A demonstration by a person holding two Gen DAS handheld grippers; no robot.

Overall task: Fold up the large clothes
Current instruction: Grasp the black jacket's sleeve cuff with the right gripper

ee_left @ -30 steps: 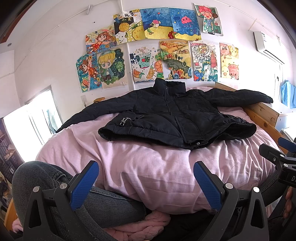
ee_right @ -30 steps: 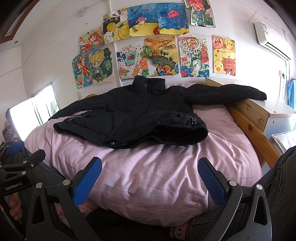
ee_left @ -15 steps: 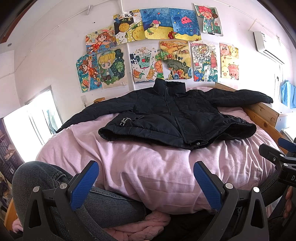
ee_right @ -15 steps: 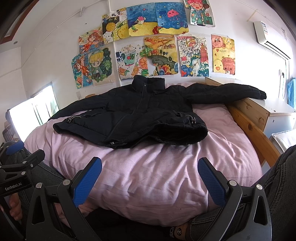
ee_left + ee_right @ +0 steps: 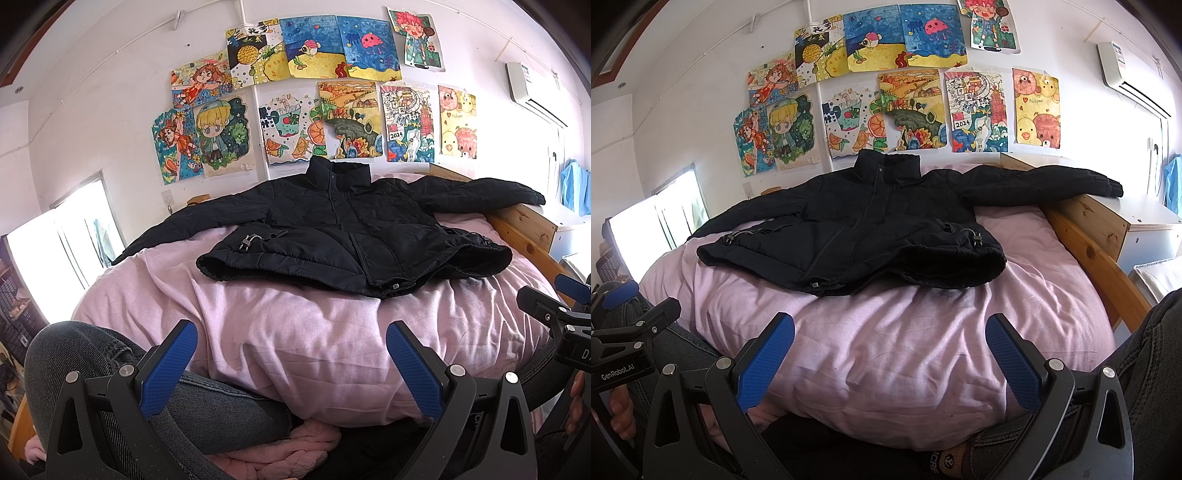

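A black padded jacket [image 5: 343,229] lies face up on the pink bed [image 5: 295,332], collar toward the wall, both sleeves spread out to the sides. It also shows in the right wrist view [image 5: 864,229]. Its right sleeve [image 5: 1045,184] rests over the wooden bed rail. My left gripper [image 5: 291,354] is open and empty, at the near edge of the bed, short of the jacket's hem. My right gripper [image 5: 890,350] is open and empty, also near the bed's front edge. Each gripper shows at the other view's edge.
A wooden bed rail [image 5: 1097,269] and a white-topped cabinet [image 5: 1145,218] stand on the right. Drawings cover the wall [image 5: 314,92] behind the bed. A window [image 5: 55,258] is at the left. The person's jeans-clad legs [image 5: 92,369] are by the grippers.
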